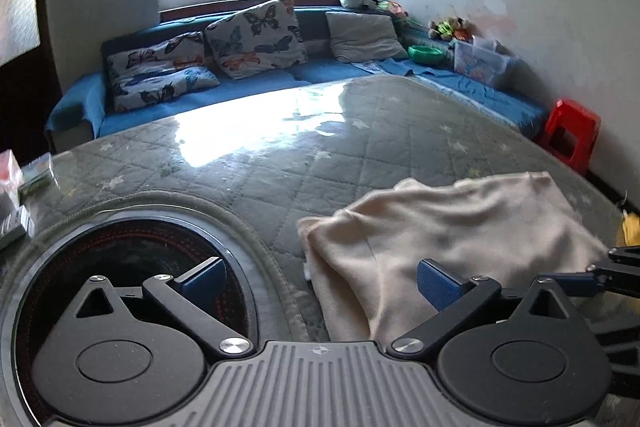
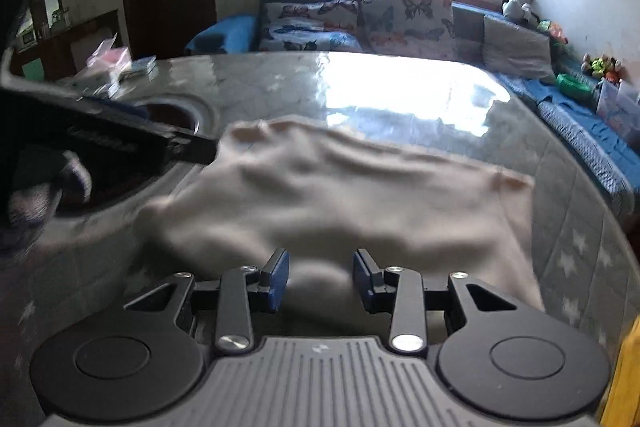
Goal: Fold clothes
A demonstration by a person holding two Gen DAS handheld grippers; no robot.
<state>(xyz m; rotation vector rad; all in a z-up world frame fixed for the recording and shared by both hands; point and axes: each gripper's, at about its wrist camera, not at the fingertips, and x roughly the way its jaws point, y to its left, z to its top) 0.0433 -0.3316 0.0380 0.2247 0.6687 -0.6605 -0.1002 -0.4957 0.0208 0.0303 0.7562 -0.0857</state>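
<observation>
A cream cloth (image 1: 452,227) lies folded and rumpled on the quilted grey table cover (image 1: 320,155). My left gripper (image 1: 320,279) is wide open and holds nothing; its left finger hangs over a round dark recess (image 1: 132,251) and its right finger (image 1: 438,285) over the cloth's near left part. The cloth (image 2: 340,187) also fills the right wrist view, blurred. My right gripper (image 2: 322,275) sits low at its near edge, jaws partly apart, with cloth showing in the gap and no pad visibly pressing on it. The right gripper (image 1: 592,277) also shows at the cloth's near right corner.
Small boxes (image 1: 16,187) sit at the table's left edge. Behind the table runs a blue sofa (image 1: 280,79) with butterfly cushions. A red stool (image 1: 572,135) stands at the right, and something yellow (image 2: 624,379) lies at the near right.
</observation>
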